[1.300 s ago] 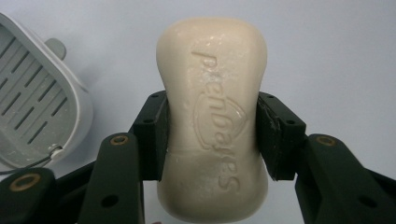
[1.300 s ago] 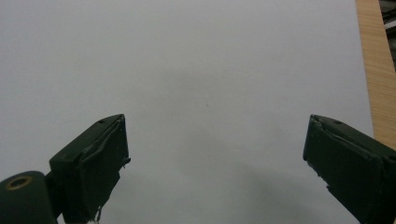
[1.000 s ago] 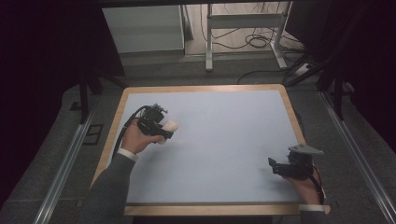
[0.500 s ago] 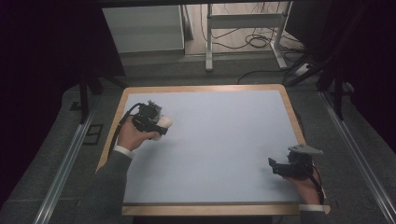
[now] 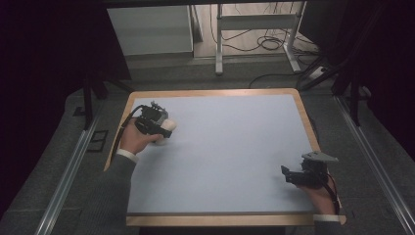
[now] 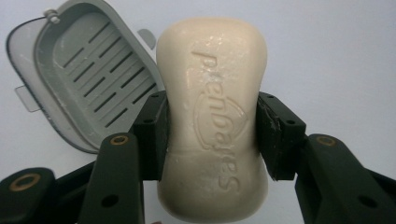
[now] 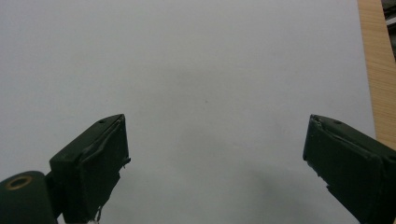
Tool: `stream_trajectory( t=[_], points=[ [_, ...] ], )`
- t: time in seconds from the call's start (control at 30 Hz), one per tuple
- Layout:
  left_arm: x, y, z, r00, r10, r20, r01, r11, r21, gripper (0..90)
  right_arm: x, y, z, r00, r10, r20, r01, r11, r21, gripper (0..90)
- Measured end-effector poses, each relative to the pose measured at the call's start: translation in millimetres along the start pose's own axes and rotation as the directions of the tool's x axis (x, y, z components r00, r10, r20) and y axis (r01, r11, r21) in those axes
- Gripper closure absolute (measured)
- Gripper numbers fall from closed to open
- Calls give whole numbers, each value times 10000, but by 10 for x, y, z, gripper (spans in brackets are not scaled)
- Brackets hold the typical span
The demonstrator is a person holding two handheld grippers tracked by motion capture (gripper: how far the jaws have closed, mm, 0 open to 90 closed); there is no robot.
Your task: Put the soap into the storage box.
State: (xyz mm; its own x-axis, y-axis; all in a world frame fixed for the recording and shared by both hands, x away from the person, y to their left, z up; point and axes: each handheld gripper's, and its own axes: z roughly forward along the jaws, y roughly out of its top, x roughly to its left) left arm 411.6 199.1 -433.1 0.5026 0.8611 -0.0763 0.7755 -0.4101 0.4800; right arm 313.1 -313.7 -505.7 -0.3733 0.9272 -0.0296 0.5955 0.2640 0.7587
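Note:
A cream soap bar (image 6: 212, 93) with raised lettering sits upright between the pads of my left gripper (image 6: 211, 135), which is shut on its sides. Behind it to the left, a grey slotted soap dish (image 6: 79, 79) lies open on the table. From above, the left gripper (image 5: 160, 132) holds the soap bar (image 5: 169, 127) low over the far left part of the pale blue table (image 5: 235, 147). My right gripper (image 5: 289, 175) rests near the front right corner. Its jaws stand wide open in the right gripper view (image 7: 217, 158), with bare table between them.
A wooden rim (image 5: 308, 127) frames the table top, and it also shows as the wooden rim (image 7: 376, 70) in the right gripper view. Beyond the far edge stand a metal frame (image 5: 254, 22) and loose cables (image 5: 264, 44) on the floor.
My left hand has carried the soap bar a little to the left and farther away. The right hand has kept still.

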Motion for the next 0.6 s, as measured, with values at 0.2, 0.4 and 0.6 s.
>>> stream_trajectory(
  t=[0.2, 0.4, 0.6],
  points=[
    [70, 24, 13, 9995, -286, -96, 285, 9996, -72, 498, -4, -2, 1, 10000, 14, 5, -14, 10000, 8, 65],
    [144, 48, 77, 9978, -636, -166, 635, 9979, -89, 498, 2, -2, 8, 10000, -34, -12, 34, 10000, 54, 65],
    [234, 65, 159, 9929, -1129, -385, 1134, 9935, 109, 498, -6, -3, 4, 10000, 14, -21, -14, 10000, 50, 65]
  ],
)
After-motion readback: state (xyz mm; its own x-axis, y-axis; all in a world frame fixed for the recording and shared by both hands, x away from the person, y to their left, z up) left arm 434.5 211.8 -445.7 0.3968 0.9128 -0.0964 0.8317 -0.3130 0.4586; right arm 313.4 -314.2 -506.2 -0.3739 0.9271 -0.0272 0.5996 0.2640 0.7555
